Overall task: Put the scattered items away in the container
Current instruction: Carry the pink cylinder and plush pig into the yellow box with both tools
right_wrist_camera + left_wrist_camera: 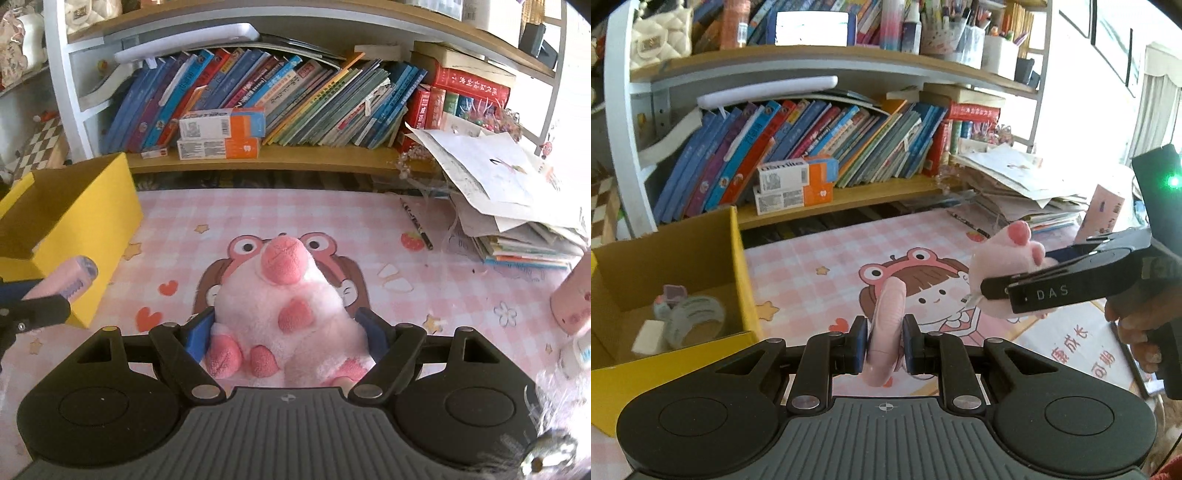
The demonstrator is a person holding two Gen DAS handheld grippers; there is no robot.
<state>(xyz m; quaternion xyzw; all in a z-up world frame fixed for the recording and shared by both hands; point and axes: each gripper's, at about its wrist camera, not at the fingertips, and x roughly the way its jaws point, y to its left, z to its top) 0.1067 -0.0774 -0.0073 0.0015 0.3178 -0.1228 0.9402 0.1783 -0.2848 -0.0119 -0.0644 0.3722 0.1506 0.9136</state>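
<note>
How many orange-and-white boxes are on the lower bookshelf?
2. They are stacked in front of the leaning books: the upper box sits on the lower box. More may be hidden behind the books.

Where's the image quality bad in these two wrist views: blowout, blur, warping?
Left wrist: window side at right is blown out white, the screen on the top shelf glares, shelves bow from the fisheye, and the items in the yellow box look soft. Right wrist: even light, shelf edges curve, the plush toy is sharp, and the bottom-right corner smears.
</note>
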